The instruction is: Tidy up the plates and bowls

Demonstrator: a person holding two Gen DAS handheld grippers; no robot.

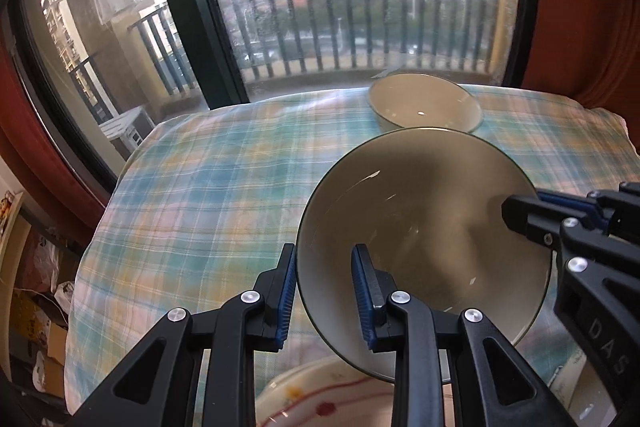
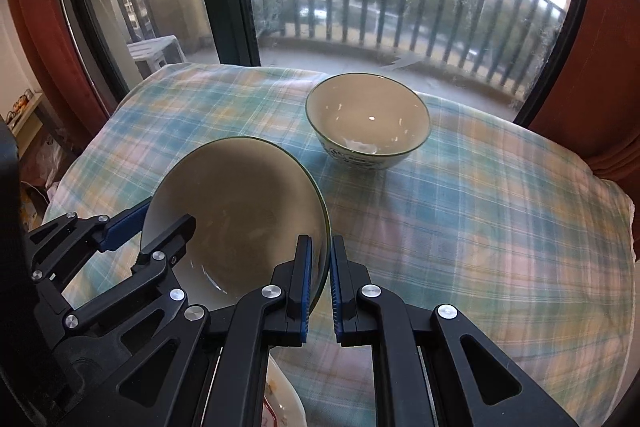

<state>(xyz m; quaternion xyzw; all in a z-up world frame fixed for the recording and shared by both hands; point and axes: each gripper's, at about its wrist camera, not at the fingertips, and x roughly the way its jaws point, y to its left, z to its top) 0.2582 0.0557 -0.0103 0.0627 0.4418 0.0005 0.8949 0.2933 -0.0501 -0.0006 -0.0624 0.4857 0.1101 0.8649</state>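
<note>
A cream bowl with a dark green rim [image 1: 420, 227] [image 2: 240, 211] is held tilted above the table. My left gripper [image 1: 326, 291] straddles its left rim, one finger inside and one outside, with a visible gap at the pads. My right gripper [image 2: 320, 283] is shut on the bowl's right rim; it shows at the right of the left wrist view [image 1: 532, 215]. My left gripper also shows in the right wrist view [image 2: 152, 227]. A second cream bowl [image 1: 424, 107] [image 2: 368, 119] with a blue pattern stands upright farther back on the table.
The table carries a pastel plaid cloth [image 1: 208, 195] [image 2: 480, 219]. A white plate with red marks [image 1: 320, 399] [image 2: 280, 395] lies at the near edge under the held bowl. A window with a balcony railing [image 1: 360, 15] is behind the table. Red curtains [image 2: 600, 67] hang at the sides.
</note>
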